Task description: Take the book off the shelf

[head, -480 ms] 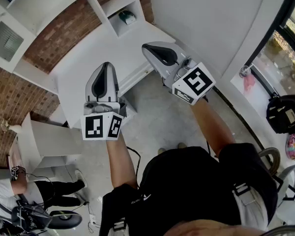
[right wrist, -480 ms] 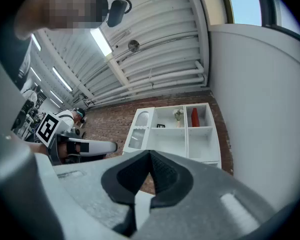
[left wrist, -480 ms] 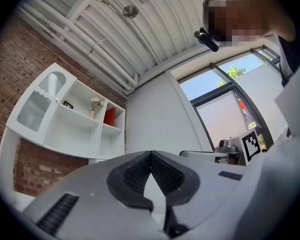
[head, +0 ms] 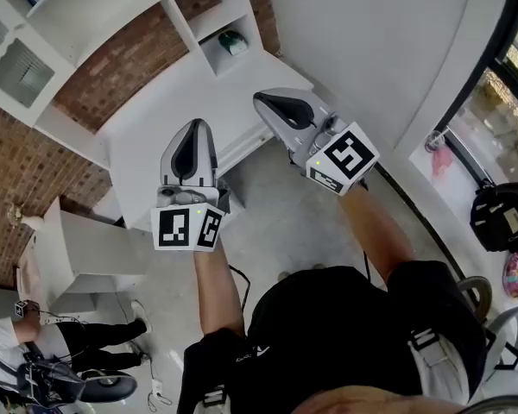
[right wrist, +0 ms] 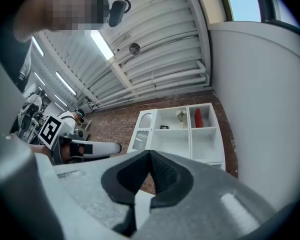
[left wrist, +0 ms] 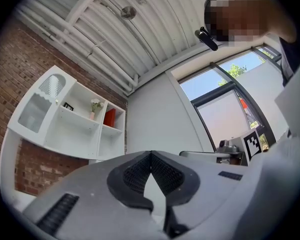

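Book (right wrist: 198, 118) upright in shelf's (right wrist: 170, 146) upper right compartment; gap on right.

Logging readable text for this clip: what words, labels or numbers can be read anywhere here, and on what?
No word or number reads clearly.
Cubes on the left gripper and right gripper: square black-and-white patterns, no letters.
Small white logo on the black shirt: too small to read.
Picture frame on the white shelf: too small to read.
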Available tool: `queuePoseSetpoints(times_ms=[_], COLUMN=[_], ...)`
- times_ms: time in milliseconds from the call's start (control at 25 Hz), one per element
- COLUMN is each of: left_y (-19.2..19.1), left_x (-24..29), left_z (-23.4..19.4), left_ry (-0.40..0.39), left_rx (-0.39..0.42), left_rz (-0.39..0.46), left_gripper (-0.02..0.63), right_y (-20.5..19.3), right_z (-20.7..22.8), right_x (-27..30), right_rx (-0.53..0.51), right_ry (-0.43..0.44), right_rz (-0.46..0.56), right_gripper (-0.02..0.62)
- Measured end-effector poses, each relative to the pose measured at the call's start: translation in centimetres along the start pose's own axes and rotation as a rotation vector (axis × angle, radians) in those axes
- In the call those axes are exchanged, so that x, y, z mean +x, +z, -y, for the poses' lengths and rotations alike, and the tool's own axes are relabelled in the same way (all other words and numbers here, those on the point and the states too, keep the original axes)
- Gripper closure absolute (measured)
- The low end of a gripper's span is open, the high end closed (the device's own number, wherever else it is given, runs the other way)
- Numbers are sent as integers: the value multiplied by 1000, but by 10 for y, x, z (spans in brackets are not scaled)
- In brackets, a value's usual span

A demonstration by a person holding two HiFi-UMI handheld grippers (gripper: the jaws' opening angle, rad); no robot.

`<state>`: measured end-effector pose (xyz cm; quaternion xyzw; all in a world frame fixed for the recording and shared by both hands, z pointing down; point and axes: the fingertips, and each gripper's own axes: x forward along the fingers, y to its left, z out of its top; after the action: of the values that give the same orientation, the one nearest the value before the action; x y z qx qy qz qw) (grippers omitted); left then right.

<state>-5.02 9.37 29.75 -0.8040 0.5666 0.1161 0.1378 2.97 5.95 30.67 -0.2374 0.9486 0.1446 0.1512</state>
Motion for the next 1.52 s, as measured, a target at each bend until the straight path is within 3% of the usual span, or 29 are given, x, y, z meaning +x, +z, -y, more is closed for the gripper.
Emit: queuePoseSetpoints(times_ms=[480, 800, 1080, 1520], left_y=[-7, -13, -38, -68], left_x=[35, 73, 124, 237], left_z=[20, 0, -56, -191], left_ry=[47, 59, 52, -2], left_rx=[13, 13, -3, 9], left_rz=[-11, -5, 18, 25], left_gripper=[607, 607, 607, 607], right_y=[5, 0, -24, -56], right_z=[39, 74, 122, 207], right_x=[-14, 15, 75, 237], right_rx=[24, 60, 59, 38], right_ry=[68, 77, 77, 68], right_rz=[10, 20, 15, 39], right_gripper=[595, 595, 595, 594])
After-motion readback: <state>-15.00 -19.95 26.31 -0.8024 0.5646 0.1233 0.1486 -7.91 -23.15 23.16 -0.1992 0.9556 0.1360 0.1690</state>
